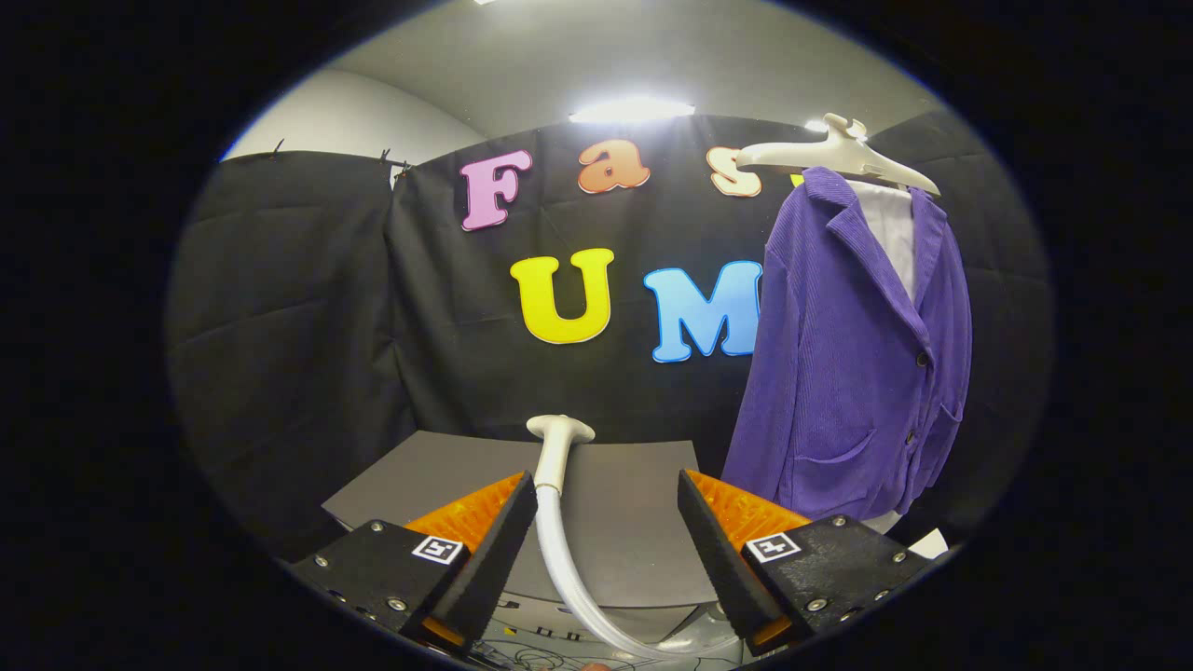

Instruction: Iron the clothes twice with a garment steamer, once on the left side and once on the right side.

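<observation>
Fingers of the gripper (606, 522) are spread wide, with nothing pressed between them. Between them lies the garment steamer (559, 447), its flared head resting on a grey board (634, 522) just ahead of the fingertips, nearer the left finger, with a pale hose (569, 578) curving back beneath. The handle is judged rigid, smooth and probably light; the hose is flexible and may drag. Hold is best taken across the straight neck below the head, not on the hose. A purple jacket (848, 354) hangs on a pale hanger (839, 158) beyond the right finger; its ribbed cloth is judged soft and liable to swing when pressed.
</observation>
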Action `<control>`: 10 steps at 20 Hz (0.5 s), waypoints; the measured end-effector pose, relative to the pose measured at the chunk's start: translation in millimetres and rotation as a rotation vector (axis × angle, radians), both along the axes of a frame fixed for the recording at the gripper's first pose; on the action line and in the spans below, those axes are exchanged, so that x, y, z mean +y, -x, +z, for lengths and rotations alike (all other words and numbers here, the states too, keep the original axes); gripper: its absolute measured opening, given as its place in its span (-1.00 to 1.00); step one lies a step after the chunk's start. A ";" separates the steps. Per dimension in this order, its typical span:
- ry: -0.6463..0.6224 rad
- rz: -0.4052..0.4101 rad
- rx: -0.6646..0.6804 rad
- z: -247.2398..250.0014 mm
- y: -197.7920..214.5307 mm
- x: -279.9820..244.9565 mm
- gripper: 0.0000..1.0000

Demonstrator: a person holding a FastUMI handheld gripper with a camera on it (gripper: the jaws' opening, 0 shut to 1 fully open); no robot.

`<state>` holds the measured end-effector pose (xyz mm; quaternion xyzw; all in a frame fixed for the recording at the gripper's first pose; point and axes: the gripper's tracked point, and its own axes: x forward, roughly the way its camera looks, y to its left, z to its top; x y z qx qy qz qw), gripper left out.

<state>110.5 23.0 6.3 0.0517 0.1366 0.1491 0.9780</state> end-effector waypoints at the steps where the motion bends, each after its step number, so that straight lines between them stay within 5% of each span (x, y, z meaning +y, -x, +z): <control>1: -0.013 -0.008 -0.005 2.4 -6.8 5.0 0.88; 7: -0.105 -0.099 0.084 -11.5 -41.5 32.1 0.88; 10: -0.088 -0.064 0.187 -28.6 -58.9 59.1 0.92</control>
